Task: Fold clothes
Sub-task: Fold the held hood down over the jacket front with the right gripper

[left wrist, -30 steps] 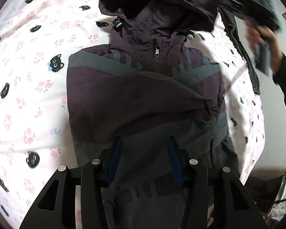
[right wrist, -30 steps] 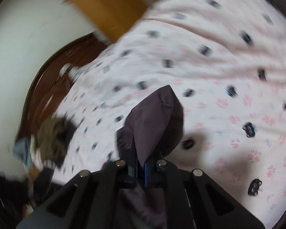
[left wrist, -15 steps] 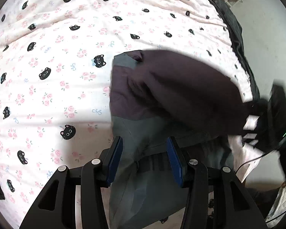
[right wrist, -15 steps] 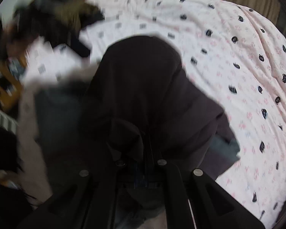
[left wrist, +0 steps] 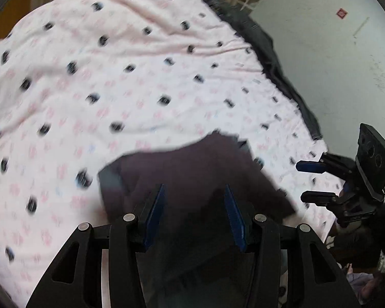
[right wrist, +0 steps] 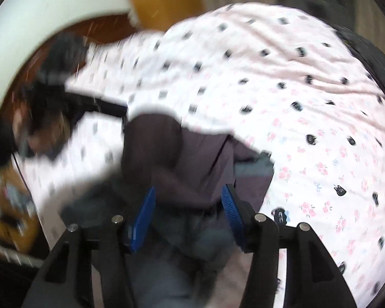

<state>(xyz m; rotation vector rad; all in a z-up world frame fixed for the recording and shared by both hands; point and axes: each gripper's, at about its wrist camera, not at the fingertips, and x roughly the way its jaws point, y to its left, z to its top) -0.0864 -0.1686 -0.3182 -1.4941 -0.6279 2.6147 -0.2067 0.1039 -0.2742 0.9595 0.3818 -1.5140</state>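
Inspection finding: the jacket [left wrist: 197, 179], dark purple with grey panels, is lying in a compact folded bundle near the edge of the bed [left wrist: 115, 77] closest to the cameras, with a lower portion appearing to run off that edge beneath the grippers. One purple layer is sitting doubled over the grey one; a grey corner is showing at the bundle's side in both views.

The left gripper [left wrist: 195, 215] is hovering over the bundle with its fingers spread wide and holding nothing. The right gripper [right wrist: 187, 215] is likewise standing over the garment, fingers wide, with no fabric pinched between the blue pads. In the left wrist view the right gripper is showing near the bed's right-hand edge, clear of the cloth.

Progress judgement: the jacket is looking folded at least once, so this garment appears well along. Both views are blurring, so the neatness of the edges cannot be confirmed. A second dark garment [left wrist: 264, 51] is lying along the far right edge of the bed; whether it is awaiting folding cannot be told.
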